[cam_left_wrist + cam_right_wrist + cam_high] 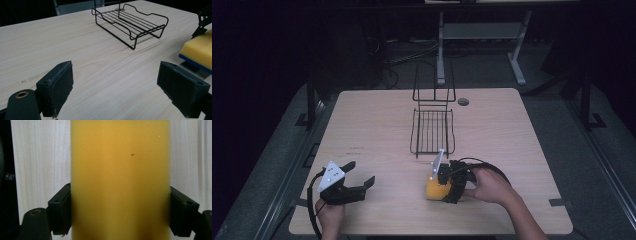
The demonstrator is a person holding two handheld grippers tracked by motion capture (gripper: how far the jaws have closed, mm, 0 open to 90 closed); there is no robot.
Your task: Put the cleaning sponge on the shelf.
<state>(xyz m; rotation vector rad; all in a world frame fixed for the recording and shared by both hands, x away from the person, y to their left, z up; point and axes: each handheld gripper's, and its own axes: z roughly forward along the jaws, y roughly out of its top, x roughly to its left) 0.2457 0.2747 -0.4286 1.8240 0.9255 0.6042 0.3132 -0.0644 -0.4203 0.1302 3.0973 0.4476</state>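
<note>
A yellow sponge clamped in the right gripper, above a wooden table.

The table [377, 125] carries a black wire rack [432, 131], standing beyond both grippers. The sponge [120, 177] lies with its long axis along the right gripper [120, 215] jaws, pointing away between them; both pads press its sides, and its far end is cut off. Its blue underside shows from the left gripper [116, 87], whose jaws stand wide apart, holding nothing.
</note>
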